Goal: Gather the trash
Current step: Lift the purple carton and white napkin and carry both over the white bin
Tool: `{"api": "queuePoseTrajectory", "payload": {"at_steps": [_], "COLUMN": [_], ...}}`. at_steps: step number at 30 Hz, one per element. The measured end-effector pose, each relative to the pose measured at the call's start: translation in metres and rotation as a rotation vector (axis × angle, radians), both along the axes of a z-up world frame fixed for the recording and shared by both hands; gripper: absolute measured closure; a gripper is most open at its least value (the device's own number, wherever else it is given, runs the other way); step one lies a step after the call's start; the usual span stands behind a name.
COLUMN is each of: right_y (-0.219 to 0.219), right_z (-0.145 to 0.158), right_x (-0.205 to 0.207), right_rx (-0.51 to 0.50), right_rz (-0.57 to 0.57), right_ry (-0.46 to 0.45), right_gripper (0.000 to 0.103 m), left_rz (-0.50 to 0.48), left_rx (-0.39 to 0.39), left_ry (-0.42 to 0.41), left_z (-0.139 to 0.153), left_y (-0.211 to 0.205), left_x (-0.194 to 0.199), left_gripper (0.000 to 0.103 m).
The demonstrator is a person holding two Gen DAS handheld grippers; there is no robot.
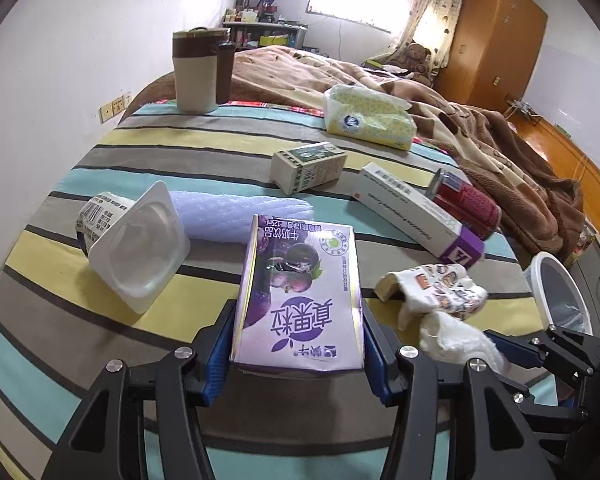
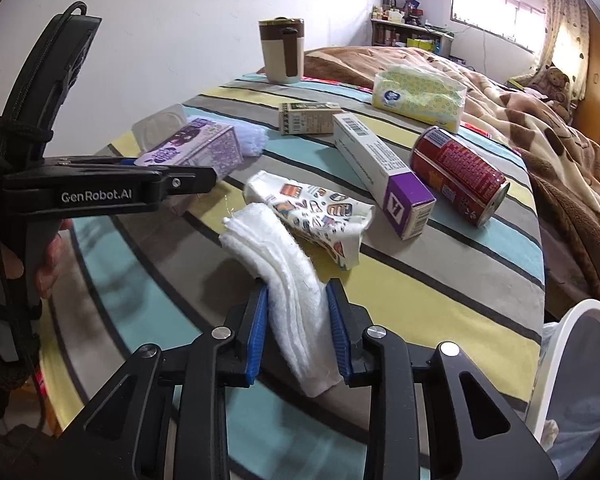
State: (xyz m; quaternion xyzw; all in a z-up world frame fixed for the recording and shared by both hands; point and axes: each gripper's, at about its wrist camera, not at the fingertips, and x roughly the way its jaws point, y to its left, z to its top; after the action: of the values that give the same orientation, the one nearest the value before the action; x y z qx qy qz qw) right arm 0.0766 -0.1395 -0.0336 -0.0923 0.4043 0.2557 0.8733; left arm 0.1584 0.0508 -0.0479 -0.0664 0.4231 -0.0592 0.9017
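Observation:
My left gripper (image 1: pixel 298 344) is shut on a purple milk carton (image 1: pixel 300 300) that lies on the striped table; it also shows in the right wrist view (image 2: pixel 196 148). My right gripper (image 2: pixel 298 328) is shut on a white folded tissue pad (image 2: pixel 284 272), seen at the right in the left wrist view (image 1: pixel 456 336). A printed wrapper (image 2: pixel 320 216) lies just beyond the pad. A white bin (image 2: pixel 580 380) with a liner stands off the table's right edge.
On the striped cloth (image 1: pixel 180 292) lie an empty yogurt cup (image 1: pixel 136 240), white foam sheet (image 1: pixel 240 212), small green-and-white box (image 1: pixel 308 166), long white and purple box (image 2: pixel 384 172), red can (image 2: pixel 460 176), tissue pack (image 2: pixel 418 94) and a brown-and-cream jug (image 2: pixel 282 50). A bed with a brown blanket (image 1: pixel 480 128) lies behind.

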Motion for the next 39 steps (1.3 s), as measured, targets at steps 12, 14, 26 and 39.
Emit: {"api": "queuePoseTrajectory", "payload": {"at_steps": [12,14,26,39], "right_y": [-0.021,-0.025,-0.065,-0.115], "right_z": [0.019,0.020,0.035,0.049], "right_x": [-0.014,-0.015,-0.026,-0.035], "right_rx": [0.114,0.124,0.182,0.196], "right_rz": [-0.085,-0.103,-0.232,-0.374], "right_ry": [-0.045,-0.049,-0.095,-0.159], "right_gripper": [0.073,0.073,0.073,0.073], "left_rz": [-0.060,-0.072,-0.156,-0.284], "left_rx": [-0.003,-0.004,0.000,0.008], "left_ry": [-0.058,-0.068,-0.128,-0.171], "left_z": [0.022,0.026,0.050,0.069], "left_y": [-0.020,-0.025,-0.062,-0.133], "left_x": [-0.030,-0.035,-0.052,-0.062], "left_gripper": [0.047,0.047,0.047,0.047]}}
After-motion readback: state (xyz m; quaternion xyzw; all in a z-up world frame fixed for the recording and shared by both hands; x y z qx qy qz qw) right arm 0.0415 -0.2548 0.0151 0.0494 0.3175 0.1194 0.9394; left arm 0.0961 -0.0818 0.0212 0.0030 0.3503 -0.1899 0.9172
